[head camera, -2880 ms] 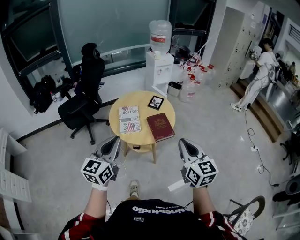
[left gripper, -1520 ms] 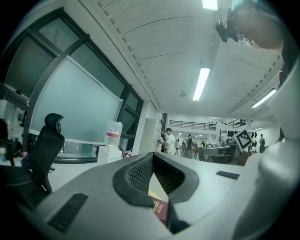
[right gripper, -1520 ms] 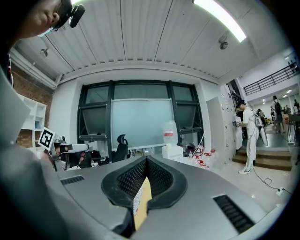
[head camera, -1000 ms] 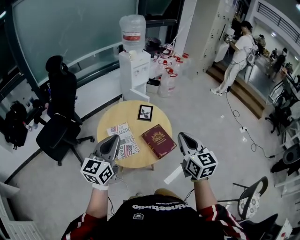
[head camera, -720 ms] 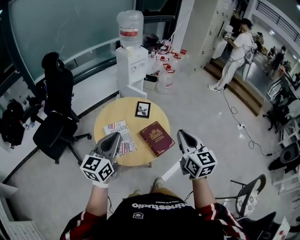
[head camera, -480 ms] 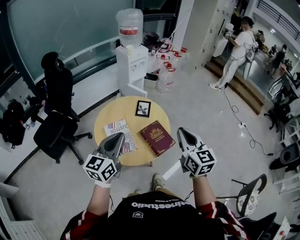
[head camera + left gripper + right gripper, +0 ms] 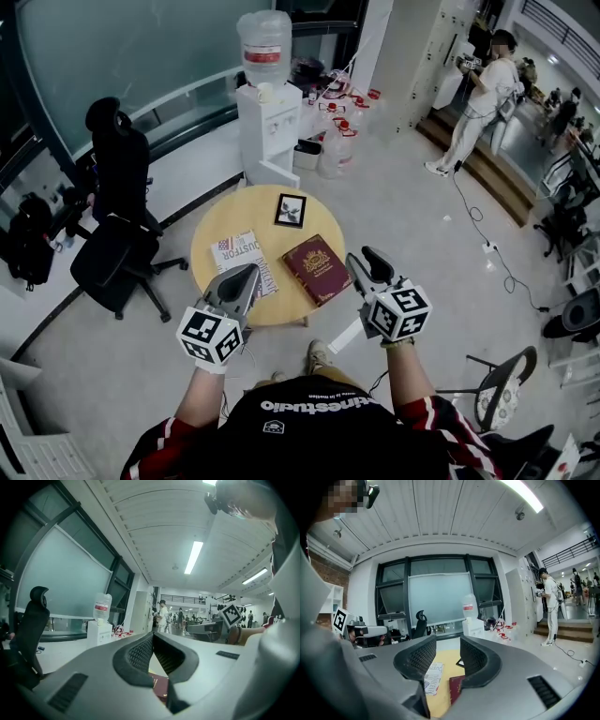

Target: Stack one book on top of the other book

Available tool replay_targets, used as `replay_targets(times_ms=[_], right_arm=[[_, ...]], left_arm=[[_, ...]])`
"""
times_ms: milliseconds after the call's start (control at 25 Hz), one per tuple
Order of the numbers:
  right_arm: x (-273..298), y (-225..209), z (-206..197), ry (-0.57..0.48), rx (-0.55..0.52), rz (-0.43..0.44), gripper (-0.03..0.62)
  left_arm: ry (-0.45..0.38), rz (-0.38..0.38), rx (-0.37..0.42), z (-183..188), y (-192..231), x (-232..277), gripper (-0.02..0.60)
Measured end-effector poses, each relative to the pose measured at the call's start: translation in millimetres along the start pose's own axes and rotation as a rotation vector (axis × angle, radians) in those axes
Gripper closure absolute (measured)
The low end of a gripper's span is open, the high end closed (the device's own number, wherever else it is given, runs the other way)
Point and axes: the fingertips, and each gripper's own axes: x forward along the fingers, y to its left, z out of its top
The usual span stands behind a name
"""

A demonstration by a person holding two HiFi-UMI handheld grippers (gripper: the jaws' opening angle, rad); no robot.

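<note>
Though poised near round light-wood table [image 7: 272, 234], gripping nothing.
Holds left gripper [image 7: 246, 274] shut, right gripper [image 7: 364, 258] with jaws just opened, empty; sees dark red hardcover book [image 7: 317, 269] beside white flag-printed book [image 7: 242, 261], apart, unstacked, on tabletop; clear water jug [image 7: 264, 37] beyond, contents unclear.

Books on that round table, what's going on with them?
A person holds tongs in each hand near the round wooden table. The dark red hardcover book and the white flag-printed book lie side by side, untouched. The right tongs have just been opening, nothing between them; the left tongs are shut.
</note>
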Motion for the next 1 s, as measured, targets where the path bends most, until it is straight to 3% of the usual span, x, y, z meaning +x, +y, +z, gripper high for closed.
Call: replay_targets(times_ms=[280,640,1000], right_arm=[[10.2,-11.4,-26.4,0.041,0.044,-0.023,0.418],[26.9,-41.4,-93.9,0.161,0.042,-0.088,0.414],[35.0,-85.3,-163.9,0.268,0.166,-0.153,0.397]], left_arm=[[0.016,-0.013,0.010,-7.5,-7.2,-3.7,0.565],[0.017,-0.022,0.012,-16.2,-13.1,0.0,0.565],[0.042,-0.019,-0.005,-29.2,-17.4,7.6,0.565]])
